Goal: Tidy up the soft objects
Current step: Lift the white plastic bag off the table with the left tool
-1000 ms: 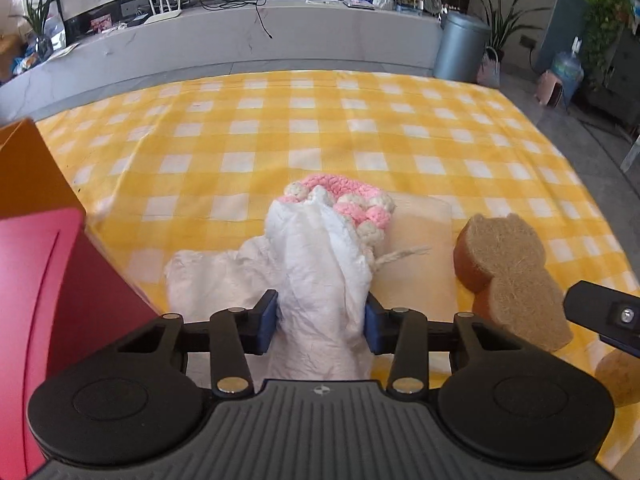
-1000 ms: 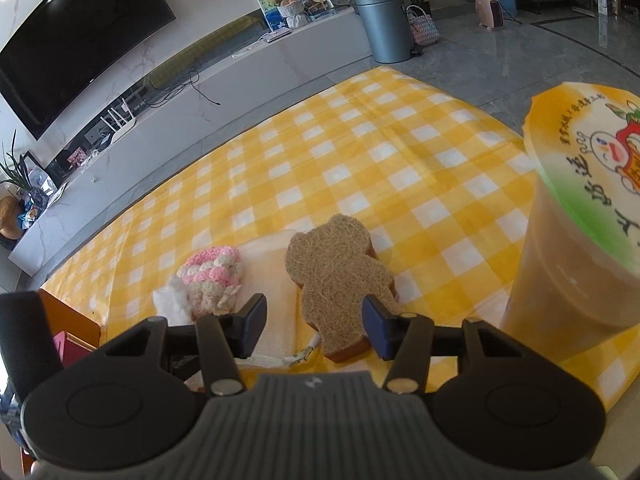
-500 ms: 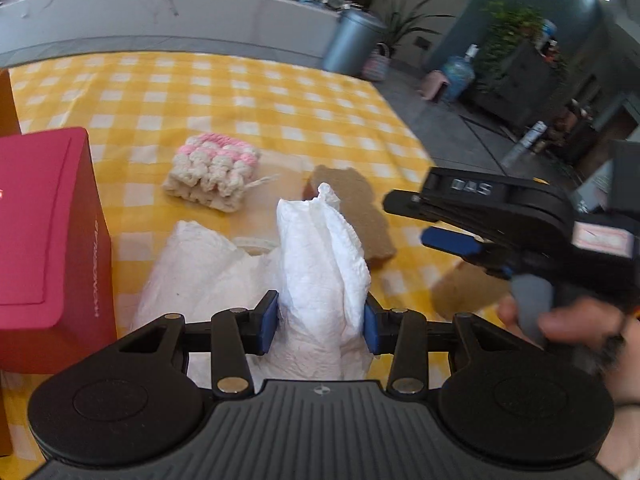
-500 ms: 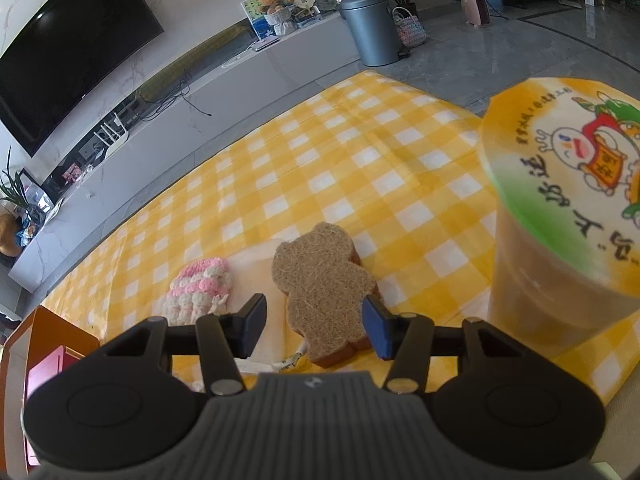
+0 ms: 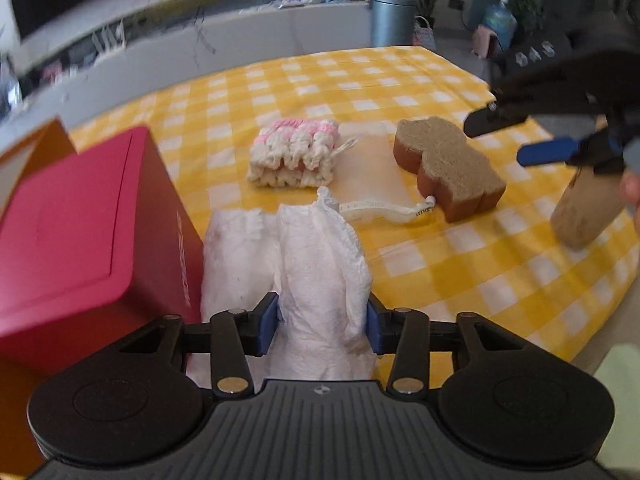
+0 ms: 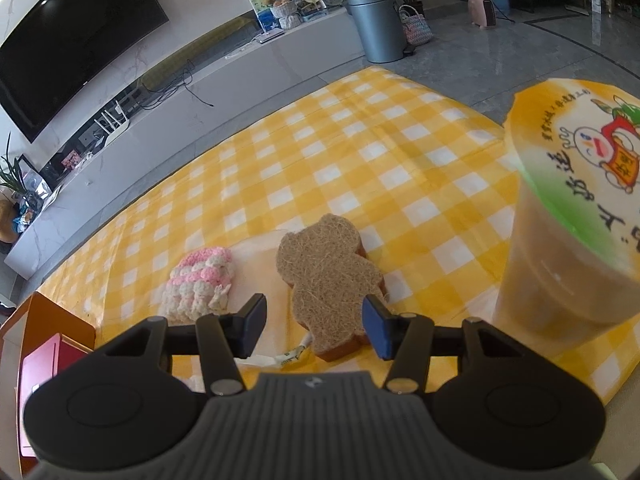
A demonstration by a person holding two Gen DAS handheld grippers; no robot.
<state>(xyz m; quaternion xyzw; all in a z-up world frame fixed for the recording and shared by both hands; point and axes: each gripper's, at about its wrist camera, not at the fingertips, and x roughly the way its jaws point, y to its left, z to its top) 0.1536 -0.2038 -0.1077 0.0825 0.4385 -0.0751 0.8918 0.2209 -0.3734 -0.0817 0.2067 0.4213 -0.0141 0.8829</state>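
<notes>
Here the left tongs (image 5: 322,328) are clenched on a crumpled white cloth (image 5: 320,264), its bulk bunched up between the 2 blue pads, with the rest of it trailing down to the yellow checked surface (image 5: 420,92). A red box (image 5: 88,232) stands just beside the cloth on the left, its side wall almost touching the fabric, so that flank is tight. Ahead of the cloth lies a pink-and-white knitted pad (image 5: 294,154), and to its right a pale flat cloth (image 5: 368,168) with a brown bear-shaped sponge (image 5: 446,168) resting at its right edge.

The right tongs (image 6: 314,326) are released, pads apart and gripping nothing, poised low over the near end of the sponge (image 6: 324,280). The knitted pad (image 6: 200,284) sits to the left of the sponge, apart from it. A sealed drink cup (image 6: 560,248) stands close on the right, near the surface's right edge. In the left view the right tongs (image 5: 532,136) show at the far right, above the cup (image 5: 584,212). Beyond the soft things, the checked surface runs wide and open to its far edge.
</notes>
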